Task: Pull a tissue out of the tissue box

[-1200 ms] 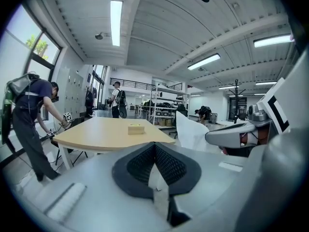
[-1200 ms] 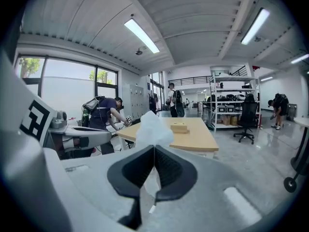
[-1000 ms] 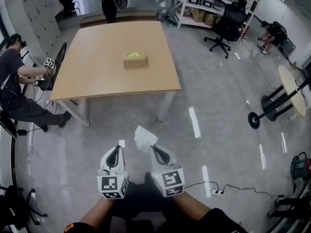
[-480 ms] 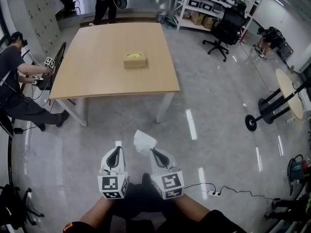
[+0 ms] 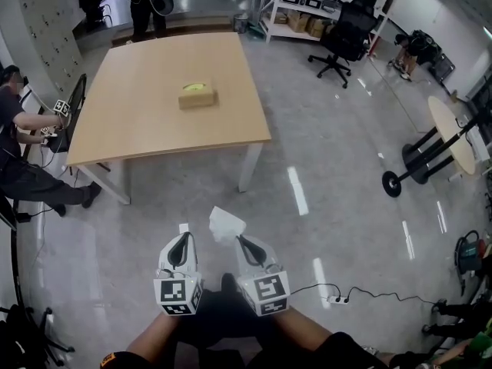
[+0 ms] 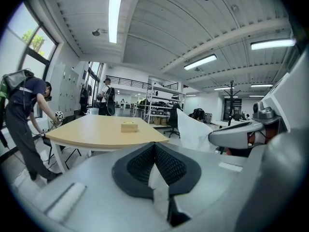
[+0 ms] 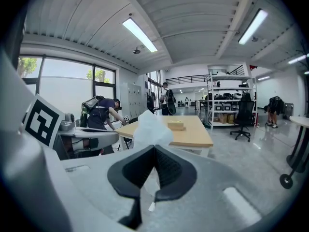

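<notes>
Gripped the crumpled white paper tissue (image 5: 226,225) in the right tongs (image 5: 241,240), jaws pinching its lower end, the rest standing up just beyond the tips. Had it already free of the small tan cardboard tissue box (image 5: 197,96), well ahead of both tongs on the pale wooden table (image 5: 131,129). Carried the left tongs (image 5: 183,238) just beside, pressed together, seemingly on nothing. Risked dropping the sheet to the glossy grey floor (image 5: 338,206) by slackening the pinch, or tearing it by snagging it on the left tongs.
</notes>
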`<state>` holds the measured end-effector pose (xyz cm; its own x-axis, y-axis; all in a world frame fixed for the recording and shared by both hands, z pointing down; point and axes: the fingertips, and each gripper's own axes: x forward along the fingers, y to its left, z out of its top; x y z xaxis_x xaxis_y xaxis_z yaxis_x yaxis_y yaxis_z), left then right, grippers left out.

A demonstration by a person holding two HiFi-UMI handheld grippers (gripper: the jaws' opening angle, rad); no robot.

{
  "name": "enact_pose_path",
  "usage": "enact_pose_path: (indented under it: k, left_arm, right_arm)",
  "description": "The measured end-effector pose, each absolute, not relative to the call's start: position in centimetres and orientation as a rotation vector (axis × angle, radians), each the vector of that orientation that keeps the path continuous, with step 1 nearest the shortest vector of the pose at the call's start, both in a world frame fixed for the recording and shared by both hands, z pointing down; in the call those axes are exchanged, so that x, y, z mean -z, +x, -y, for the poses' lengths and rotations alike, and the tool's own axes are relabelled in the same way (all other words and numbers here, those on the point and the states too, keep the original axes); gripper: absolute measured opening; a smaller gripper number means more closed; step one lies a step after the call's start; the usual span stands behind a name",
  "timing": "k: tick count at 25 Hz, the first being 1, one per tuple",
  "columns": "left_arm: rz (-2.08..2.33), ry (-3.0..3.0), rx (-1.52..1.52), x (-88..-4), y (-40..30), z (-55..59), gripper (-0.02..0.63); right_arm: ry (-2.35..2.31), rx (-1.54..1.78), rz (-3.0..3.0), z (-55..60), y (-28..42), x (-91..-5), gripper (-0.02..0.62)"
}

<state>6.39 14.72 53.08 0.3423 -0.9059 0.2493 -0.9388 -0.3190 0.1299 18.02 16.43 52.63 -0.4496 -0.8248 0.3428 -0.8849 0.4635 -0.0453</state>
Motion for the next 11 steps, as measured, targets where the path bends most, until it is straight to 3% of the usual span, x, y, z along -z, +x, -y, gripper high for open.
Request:
enact_pose_path:
  k: [11]
  left_arm:
    - [1.646, 2.369, -0.191, -53.3, 8.6, -14.0, 0.018]
  right_arm:
    - [1.481, -0.313, 2.442, -15.9, 20.1, -52.6, -0.006]
